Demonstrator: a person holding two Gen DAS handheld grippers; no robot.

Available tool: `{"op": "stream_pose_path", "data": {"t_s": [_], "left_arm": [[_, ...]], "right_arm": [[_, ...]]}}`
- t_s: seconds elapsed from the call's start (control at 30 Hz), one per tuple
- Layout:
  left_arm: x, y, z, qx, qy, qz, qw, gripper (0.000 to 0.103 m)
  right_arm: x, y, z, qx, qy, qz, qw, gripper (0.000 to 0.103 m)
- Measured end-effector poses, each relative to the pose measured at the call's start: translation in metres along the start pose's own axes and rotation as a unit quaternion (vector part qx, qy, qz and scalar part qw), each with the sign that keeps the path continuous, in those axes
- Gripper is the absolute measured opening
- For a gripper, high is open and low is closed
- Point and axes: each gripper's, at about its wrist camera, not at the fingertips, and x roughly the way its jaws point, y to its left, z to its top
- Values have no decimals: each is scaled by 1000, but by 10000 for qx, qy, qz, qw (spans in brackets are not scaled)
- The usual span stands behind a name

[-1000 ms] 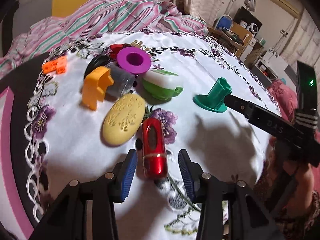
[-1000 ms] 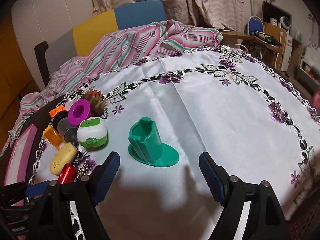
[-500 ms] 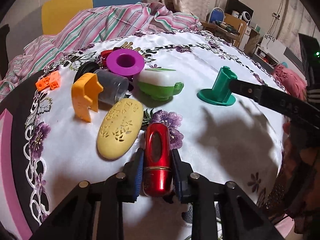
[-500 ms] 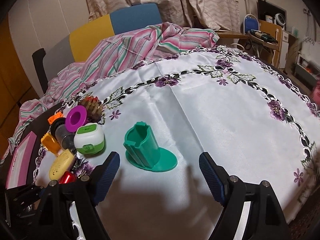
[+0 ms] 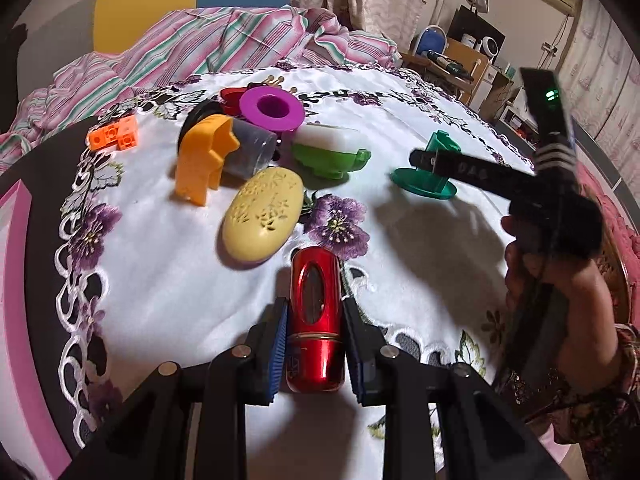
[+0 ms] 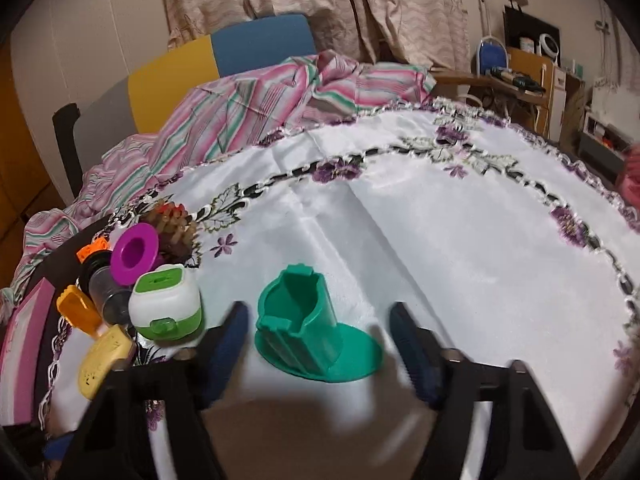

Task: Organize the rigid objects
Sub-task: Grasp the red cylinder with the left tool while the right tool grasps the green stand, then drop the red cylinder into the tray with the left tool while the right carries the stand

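My left gripper [image 5: 314, 344] is clamped on the red lighter [image 5: 316, 320], its blue pads pressing both sides while it lies on the table [image 5: 168, 280]; my right gripper [image 6: 318, 344] is closing around the green holder [image 6: 308, 328], which stands between the jaws, though the pads do not touch it yet; so two pickups are begun and, as I judge it, nothing is sorted so far. Just ahead of my left gripper lies the yellow soap [image 5: 262, 216]; beyond it crowd the orange piece [image 5: 204, 156], the grey cup [image 5: 250, 150], the purple ring [image 5: 272, 110] and the green-and-white box [image 5: 328, 152]; far ahead to the left sit the orange blocks [image 5: 114, 138]; all of these remain to be placed; where they should go I cannot tell.
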Motion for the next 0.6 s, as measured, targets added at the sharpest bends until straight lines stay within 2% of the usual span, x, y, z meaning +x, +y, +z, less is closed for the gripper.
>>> {"op": "stream_pose_path", "data": {"t_s": [0.03,0.07,0.43,0.6], "left_arm": [[-1,1,-1,-8,0,-9,10000,25],[-2,2,-3,-11,-3,-20,10000,25],[-24,25,-15,-255,-117,-33,9996,25],[-50,41,-13,-439,-368,19,9984,25]], "right_arm": [[2,1,-1,-3,33,6,10000,38],[2,2,-2,-34,-3,-3,10000,34],[-19,19,-18,37,-258,171,9995,31],[-29,37,-31,-20,-270,349,9990,31]]}}
